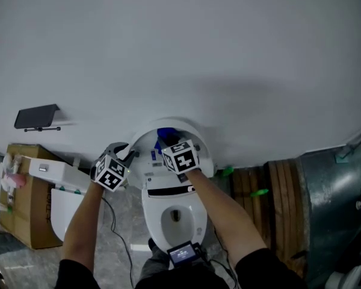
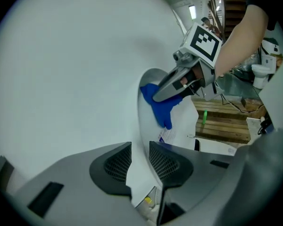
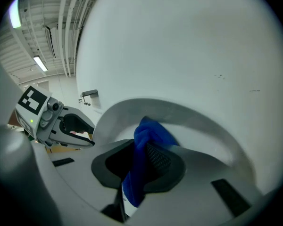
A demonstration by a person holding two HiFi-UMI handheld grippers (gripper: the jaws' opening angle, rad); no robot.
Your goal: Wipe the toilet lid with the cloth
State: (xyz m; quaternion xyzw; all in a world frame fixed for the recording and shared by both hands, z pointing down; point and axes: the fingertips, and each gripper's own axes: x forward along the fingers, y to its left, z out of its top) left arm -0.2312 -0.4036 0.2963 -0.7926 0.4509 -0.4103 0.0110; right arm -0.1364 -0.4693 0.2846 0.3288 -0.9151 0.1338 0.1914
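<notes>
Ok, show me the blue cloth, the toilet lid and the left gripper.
blue cloth (image 3: 150,132), right gripper view, bunched top above the jaws.
toilet lid (image 3: 193,117), right gripper view, its raised rim.
left gripper (image 2: 140,158), left gripper view, midway between its fingertips.

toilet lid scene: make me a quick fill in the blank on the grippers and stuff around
1. The right hand-held gripper is clamped on a crumpled fabric cloth coloured ____.
2. The edge of the raised white plastic toilet lid sits clamped between the jaws of the ____ hand-held gripper.
3. The brown box on the floor is made of ____.
Missing words: blue; left; cardboard
</notes>
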